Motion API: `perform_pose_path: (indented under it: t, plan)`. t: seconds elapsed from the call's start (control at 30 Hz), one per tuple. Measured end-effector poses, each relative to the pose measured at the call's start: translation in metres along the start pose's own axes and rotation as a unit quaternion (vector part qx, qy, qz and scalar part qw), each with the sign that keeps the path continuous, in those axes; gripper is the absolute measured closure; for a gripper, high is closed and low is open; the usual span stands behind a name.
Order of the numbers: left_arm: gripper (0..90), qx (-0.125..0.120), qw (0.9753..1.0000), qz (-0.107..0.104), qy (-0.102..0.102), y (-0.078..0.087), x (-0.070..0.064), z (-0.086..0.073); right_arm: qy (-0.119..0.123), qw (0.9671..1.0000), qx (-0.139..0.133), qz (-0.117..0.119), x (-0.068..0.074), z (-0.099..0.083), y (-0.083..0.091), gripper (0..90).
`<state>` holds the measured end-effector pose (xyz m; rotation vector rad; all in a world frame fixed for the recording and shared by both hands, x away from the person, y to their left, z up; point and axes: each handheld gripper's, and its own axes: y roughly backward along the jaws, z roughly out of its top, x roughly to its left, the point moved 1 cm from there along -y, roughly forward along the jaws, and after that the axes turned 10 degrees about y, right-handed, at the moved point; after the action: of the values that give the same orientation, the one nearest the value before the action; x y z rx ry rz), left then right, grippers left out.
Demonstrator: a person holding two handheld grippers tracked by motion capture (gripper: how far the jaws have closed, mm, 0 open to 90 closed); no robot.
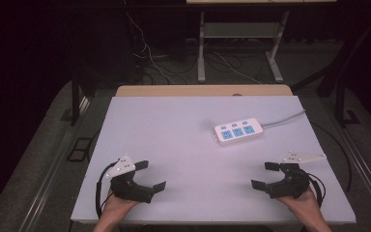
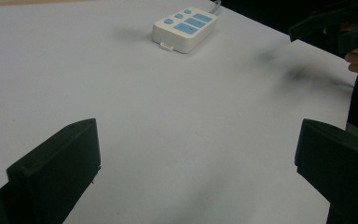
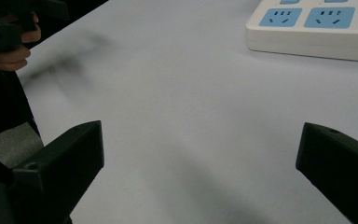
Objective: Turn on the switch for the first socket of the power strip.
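On the bench (image 1: 174, 145), toward its far right part, lay a white power strip (image 1: 238, 131) with three blue sockets and three blue switches. It rested flat, well apart from both grippers. The left gripper (image 1: 150, 175) sat near the bench's front left corner and the right gripper (image 1: 266, 175) near the front right, each held low over the surface with its jaws spread wide and nothing between them.

The step in hand looked like a reach for the strip, with the right gripper the nearer one. To do it well, the right gripper would best travel forward and a little inward, keeping its jaws wide until they straddled the strip's narrow width, then close across the two long sides rather than end to end. A grip near the middle should keep the strip level; a grip at one end would likely let it swing on its cord (image 1: 285, 119). The left gripper could steady the free end if the strip slid on the smooth surface.

The strip's long axis ran roughly left to right across the bench, tilted slightly so the right end sat farther away. Its cord left that right end and trailed off toward the bench's right edge, so the strip pointed its free end leftward. The sockets faced up, with the switches along the far long side. In the right gripper view the strip (image 3: 312, 28) showed ahead and to the right of the jaws.
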<state>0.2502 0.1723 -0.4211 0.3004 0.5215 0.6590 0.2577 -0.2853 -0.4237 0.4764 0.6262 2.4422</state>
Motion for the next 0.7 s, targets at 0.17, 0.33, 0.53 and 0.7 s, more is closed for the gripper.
perform_pose_path:
  t: [0.17, 0.33, 0.53, 0.7]
  plan:
    - [0.0, 0.003, 1.0, -0.001, 0.0, 0.0, -0.0001, -0.0007, -0.002, 1.0, 0.001, 0.002, -0.0011, 0.0001, -0.0002, 0.5]
    - [0.0, 0.004, 1.0, -0.004, -0.002, -0.0001, -0.0009, -0.0009, -0.003, 1.0, 0.003, 0.004, -0.0012, 0.0002, -0.0007, 0.5]
    - [0.0, 0.005, 0.9999, -0.01, 0.0, -0.0012, -0.0009, -0.001, -0.002, 1.0, 0.007, 0.003, -0.0011, 0.0001, -0.0013, 0.5]
    - [0.0, 0.007, 0.9999, -0.012, -0.001, -0.0022, -0.0012, -0.0012, -0.004, 0.9999, 0.009, 0.003, -0.0018, 0.0, -0.0011, 0.5]
